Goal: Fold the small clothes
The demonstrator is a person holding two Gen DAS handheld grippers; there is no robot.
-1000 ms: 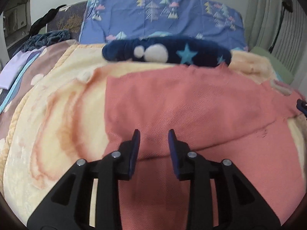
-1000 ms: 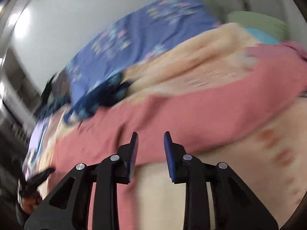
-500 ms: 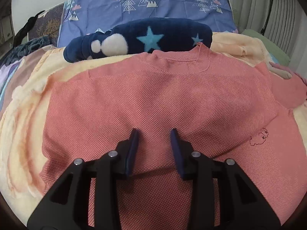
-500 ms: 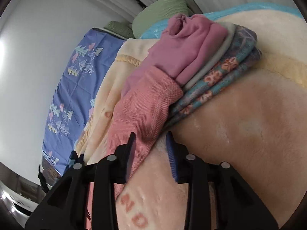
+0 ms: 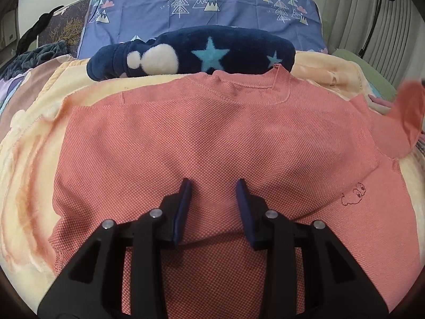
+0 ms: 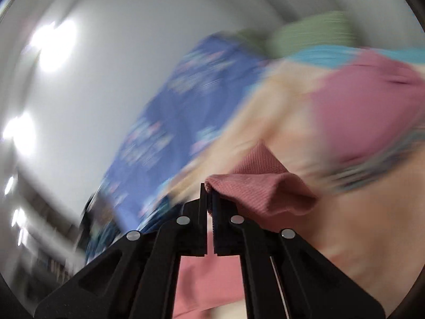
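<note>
A salmon-pink knit sweater (image 5: 212, 133) lies flat, front up, on a cream blanket (image 5: 26, 164), with its neckline at the far side. My left gripper (image 5: 213, 186) stands open low over the middle of the sweater's body, just past a cross fold in the cloth; nothing is pinched between its pads. My right gripper (image 6: 209, 187) is shut on the cuff of the sweater's sleeve (image 6: 265, 194), which hangs from the jaws and bulges to the right. In the left wrist view that raised sleeve (image 5: 409, 111) shows blurred at the right edge.
A navy star-patterned fleece (image 5: 199, 53) lies just beyond the neckline, with a blue tree-print pillow (image 5: 207, 5) behind it. A pile of folded clothes topped in pink (image 6: 372, 106) sits beside the sleeve. A green cushion (image 5: 372, 74) and a floor lamp (image 5: 382, 0) stand at the right.
My right gripper has shut on the sleeve cuff and lifted it off the folded pile; its view is now motion-blurred. The left gripper came in closer over the sweater, then held still.
</note>
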